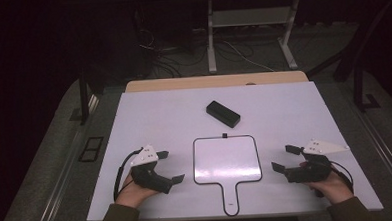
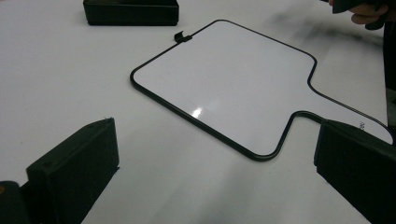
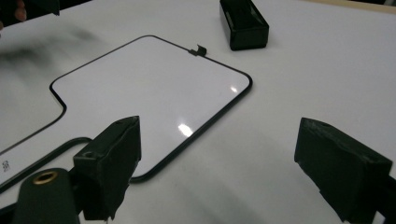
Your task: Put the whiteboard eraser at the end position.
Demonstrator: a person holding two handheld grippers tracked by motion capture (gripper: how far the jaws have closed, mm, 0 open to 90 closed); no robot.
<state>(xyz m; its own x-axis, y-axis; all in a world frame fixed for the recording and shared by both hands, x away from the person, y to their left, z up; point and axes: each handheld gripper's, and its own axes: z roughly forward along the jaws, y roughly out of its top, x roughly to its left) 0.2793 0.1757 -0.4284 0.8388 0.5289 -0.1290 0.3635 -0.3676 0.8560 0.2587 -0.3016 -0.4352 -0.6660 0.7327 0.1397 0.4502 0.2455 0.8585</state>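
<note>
A small white paddle-shaped board (image 1: 226,159) with a thin black rim lies flat near the table's front, its handle toward the person; it also shows in the left gripper view (image 2: 224,79) and the right gripper view (image 3: 149,93). Behind it lies a black oblong box (image 1: 223,114) (image 2: 130,11) (image 3: 243,23). My left gripper (image 1: 170,166) (image 2: 215,168) rests left of the board, open, nothing between its jaws. My right gripper (image 1: 285,157) (image 3: 224,163) stands to the board's right, open and empty, its jaws pointing at the board.
The white tabletop (image 1: 149,117) has a wooden strip (image 1: 218,81) along its far edge. Beyond it are metal desk legs (image 1: 211,40) and cables on a dark floor. Grey floor runs along both sides of the table.
</note>
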